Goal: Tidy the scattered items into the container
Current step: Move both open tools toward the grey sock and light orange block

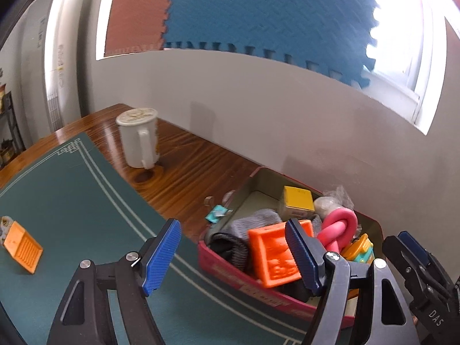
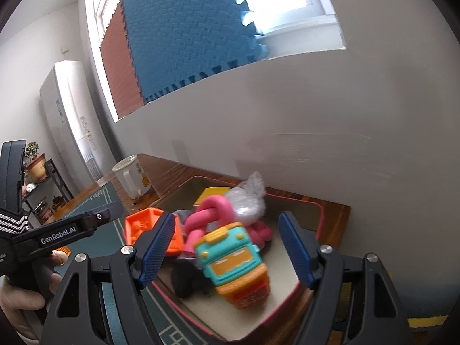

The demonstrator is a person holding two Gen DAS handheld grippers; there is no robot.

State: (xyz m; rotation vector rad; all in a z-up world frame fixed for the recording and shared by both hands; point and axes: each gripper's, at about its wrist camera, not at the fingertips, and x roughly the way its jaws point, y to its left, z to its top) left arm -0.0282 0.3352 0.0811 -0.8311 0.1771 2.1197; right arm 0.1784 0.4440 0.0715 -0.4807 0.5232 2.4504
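A red-rimmed box (image 1: 230, 273) (image 2: 322, 215) at the table's right holds an orange cube (image 1: 273, 256) (image 2: 143, 224), a pink knotted tube (image 1: 339, 227) (image 2: 212, 210), a teal and orange toy truck (image 2: 233, 261) (image 1: 359, 250), a yellow block (image 1: 297, 201), a grey sock (image 1: 256, 221) and a wrapped white item (image 2: 247, 201). An orange ridged block (image 1: 23, 247) lies on the green mat at the left. A teal binder clip (image 1: 217, 212) lies beside the box. My left gripper (image 1: 233, 256) is open and empty over the box's near edge. My right gripper (image 2: 227, 250) is open and empty above the truck.
A white lidded mug (image 1: 139, 138) (image 2: 132, 175) stands on the wooden table near the wall. The green mat (image 1: 80, 201) covers the table's left part. The wall runs close behind the box. The left gripper body (image 2: 66, 230) shows in the right wrist view.
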